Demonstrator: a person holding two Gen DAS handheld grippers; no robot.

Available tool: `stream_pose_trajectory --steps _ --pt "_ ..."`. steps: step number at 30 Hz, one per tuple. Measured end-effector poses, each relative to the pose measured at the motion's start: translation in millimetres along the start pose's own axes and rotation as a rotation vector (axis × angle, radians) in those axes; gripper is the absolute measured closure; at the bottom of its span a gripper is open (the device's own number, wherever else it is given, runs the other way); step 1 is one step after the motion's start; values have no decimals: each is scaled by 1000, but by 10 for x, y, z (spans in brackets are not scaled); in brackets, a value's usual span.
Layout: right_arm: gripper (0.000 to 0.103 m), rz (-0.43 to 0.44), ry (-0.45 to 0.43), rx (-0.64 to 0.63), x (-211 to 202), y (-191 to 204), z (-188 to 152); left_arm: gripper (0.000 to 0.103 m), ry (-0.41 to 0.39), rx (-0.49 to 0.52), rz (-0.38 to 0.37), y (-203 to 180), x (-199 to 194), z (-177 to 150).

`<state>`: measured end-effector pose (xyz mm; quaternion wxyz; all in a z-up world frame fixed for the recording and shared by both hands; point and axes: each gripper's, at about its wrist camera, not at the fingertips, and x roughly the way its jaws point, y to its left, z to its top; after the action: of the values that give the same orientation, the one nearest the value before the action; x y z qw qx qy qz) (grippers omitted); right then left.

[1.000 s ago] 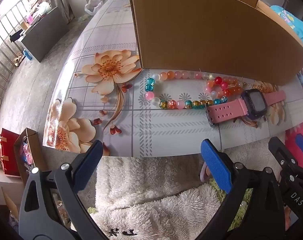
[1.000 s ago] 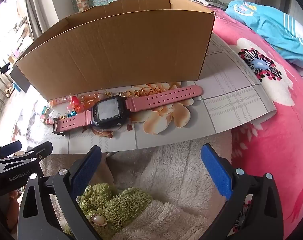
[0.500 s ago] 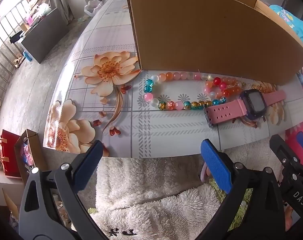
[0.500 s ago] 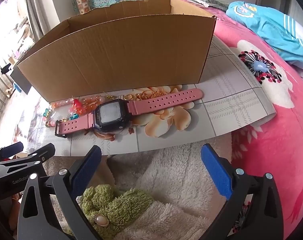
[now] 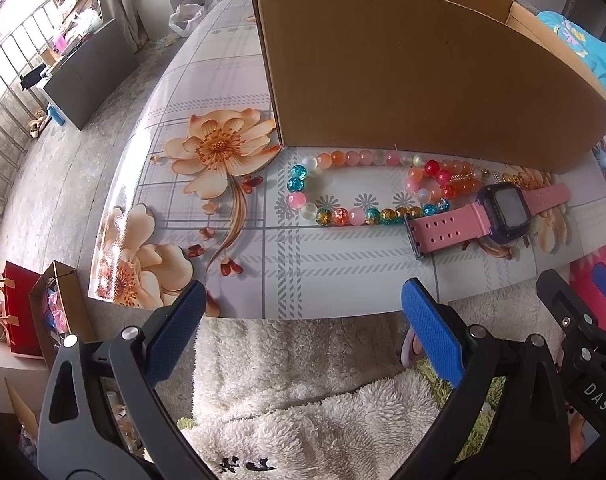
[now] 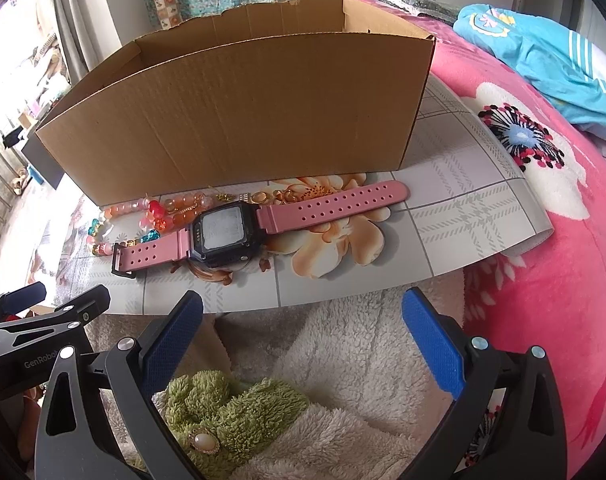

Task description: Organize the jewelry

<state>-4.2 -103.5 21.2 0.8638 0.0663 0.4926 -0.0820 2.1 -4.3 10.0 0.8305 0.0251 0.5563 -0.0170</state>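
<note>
From my seat, the left gripper [image 5: 301, 312] hung just off the near edge of the table [image 5: 343, 272], jaws spread wide, clasping nothing and touching nothing. Straight ahead of it, toward the far side, the bead necklace [image 5: 343, 188] lay in a long flattened loop, its long axis running along the front wall of the cardboard box [image 5: 403, 72] and nearly touching it. I judged this strand the left gripper's natural target, the loop's left end lying almost dead ahead of the jaws.

Farther right, the pink watch [image 6: 239, 236] lay flat with its strap stretched left to right, roughly parallel to the near edge, its buckle end resting against the beads. Small gold pieces [image 6: 271, 197] sat between the watch and the box; I could not tell what they were.

The right gripper [image 6: 303, 312] hovered off the near edge too, jaws fully released and empty. The watch face lay ahead and slightly left of them, so the right hand was nearer, and would close across the strap.
</note>
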Motion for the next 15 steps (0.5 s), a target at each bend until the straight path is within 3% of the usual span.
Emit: stream_pose_trajectory --steps 15 --pt "6 -1 -2 0 -2 -2 -2 8 -3 0 4 -14 -16 14"
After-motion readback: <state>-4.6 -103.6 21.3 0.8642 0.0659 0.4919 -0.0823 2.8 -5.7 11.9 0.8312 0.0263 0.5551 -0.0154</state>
